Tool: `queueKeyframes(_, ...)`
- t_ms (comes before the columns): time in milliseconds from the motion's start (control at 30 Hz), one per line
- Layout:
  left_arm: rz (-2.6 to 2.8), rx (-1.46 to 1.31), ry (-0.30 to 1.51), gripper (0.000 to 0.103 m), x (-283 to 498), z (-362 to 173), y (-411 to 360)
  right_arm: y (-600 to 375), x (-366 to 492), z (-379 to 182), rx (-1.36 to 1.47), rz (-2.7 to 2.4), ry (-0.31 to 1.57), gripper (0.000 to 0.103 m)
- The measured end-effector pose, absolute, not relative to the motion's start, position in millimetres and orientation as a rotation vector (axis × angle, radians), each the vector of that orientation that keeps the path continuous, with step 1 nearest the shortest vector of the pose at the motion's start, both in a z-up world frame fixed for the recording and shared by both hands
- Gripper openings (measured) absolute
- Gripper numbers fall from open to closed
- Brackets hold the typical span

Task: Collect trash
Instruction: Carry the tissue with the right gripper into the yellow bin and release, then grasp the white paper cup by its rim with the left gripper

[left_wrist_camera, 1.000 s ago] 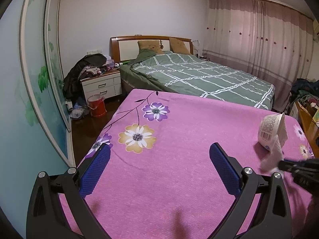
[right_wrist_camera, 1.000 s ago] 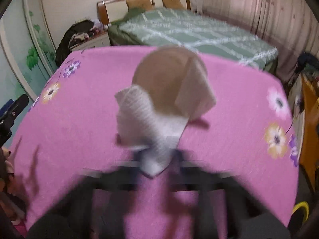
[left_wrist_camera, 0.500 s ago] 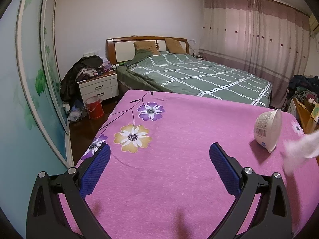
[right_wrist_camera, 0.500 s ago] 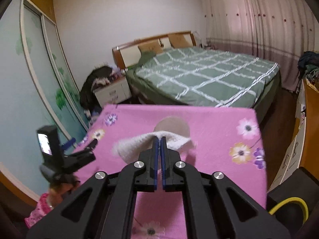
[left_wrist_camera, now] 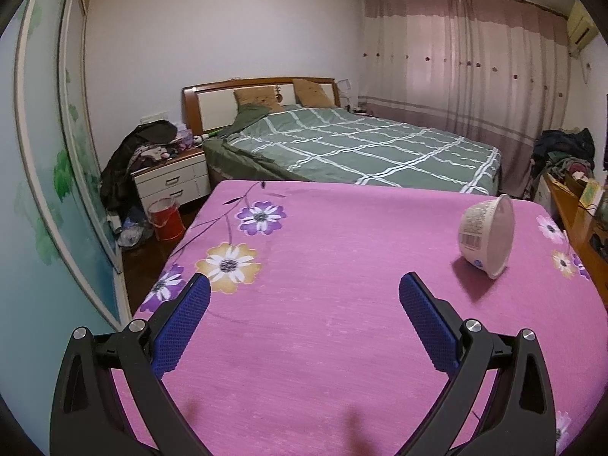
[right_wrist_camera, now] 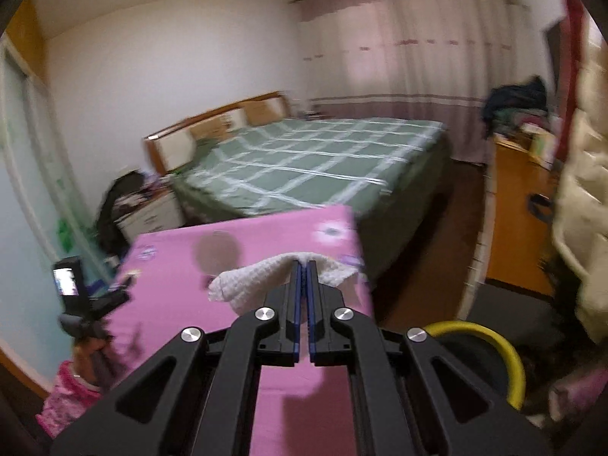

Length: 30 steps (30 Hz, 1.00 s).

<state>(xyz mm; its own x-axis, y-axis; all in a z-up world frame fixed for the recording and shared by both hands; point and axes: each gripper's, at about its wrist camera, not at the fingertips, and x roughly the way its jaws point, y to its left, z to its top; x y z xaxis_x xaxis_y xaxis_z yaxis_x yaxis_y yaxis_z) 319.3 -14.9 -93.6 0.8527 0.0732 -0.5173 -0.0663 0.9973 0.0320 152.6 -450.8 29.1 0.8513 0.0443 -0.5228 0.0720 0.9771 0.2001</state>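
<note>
My right gripper is shut on a crumpled white paper towel and holds it in the air above the right edge of the pink flowered table. A white paper bowl lies on its side at the table's far right in the left wrist view; in the right wrist view it shows blurred beyond the towel. My left gripper is open and empty, low over the near part of the table, well left of the bowl.
A dark bin with a yellow rim stands on the floor right of the table. A green checked bed lies behind. A red bucket and nightstand stand at left. A wooden cabinet runs along the right.
My right gripper lifted the paper towel off the table and swung right, past the table's edge toward the yellow-rimmed bin. The bowl stayed on its side. My left gripper stayed open.
</note>
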Motion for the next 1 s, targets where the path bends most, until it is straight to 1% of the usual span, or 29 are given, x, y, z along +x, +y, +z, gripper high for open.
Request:
queueKeyframes(167, 0.018, 0.009, 0.535, 0.098, 313.3, -91.1, -26.1, -505.7, 142.9, 1.5, 0.259, -0.178, 0.623, 0.003)
queueKeyframes(333, -0.028, 0.012, 0.532, 0.098, 308.0, -87.8, -42.2, -545.2, 152.8, -44.4, 0.293, -0.286, 0.727, 0.005)
queueKeyframes(400, -0.050, 0.018, 0.540, 0.098, 307.3, -87.4, -50.9, -554.1, 156.0, -58.0, 0.316, -0.313, 0.753, 0.011)
queueKeyframes(433, -0.060, 0.025, 0.542, 0.098, 307.1, -87.1, -56.0, -555.8, 155.9, -63.1, 0.322, -0.329, 0.756, 0.018)
queueKeyframes(467, -0.074, 0.036, 0.545, 0.098, 307.1, -86.4, -62.3, -557.4, 155.5, -66.0, 0.315, -0.351, 0.753, 0.024)
queueKeyframes(600, -0.128, 0.075, 0.559, 0.098, 310.3, -83.4, -87.3, -551.0, 152.3, -67.1, 0.316, -0.336, 0.726, 0.030)
queueKeyframes(667, -0.165, 0.082, 0.581, 0.098, 316.9, -83.1, -101.8, -547.7, 152.2, -67.2, 0.308, -0.331, 0.716, 0.037)
queueKeyframes(700, -0.179, 0.085, 0.589, 0.098, 319.9, -83.3, -108.5, -543.9, 153.3, -67.3, 0.297, -0.327, 0.708, 0.038)
queueKeyframes(1000, -0.161, 0.134, 0.616, 0.098, 371.8, -83.4, -158.0, -533.4, 166.9, -78.0, 0.335, -0.251, 0.720, 0.039)
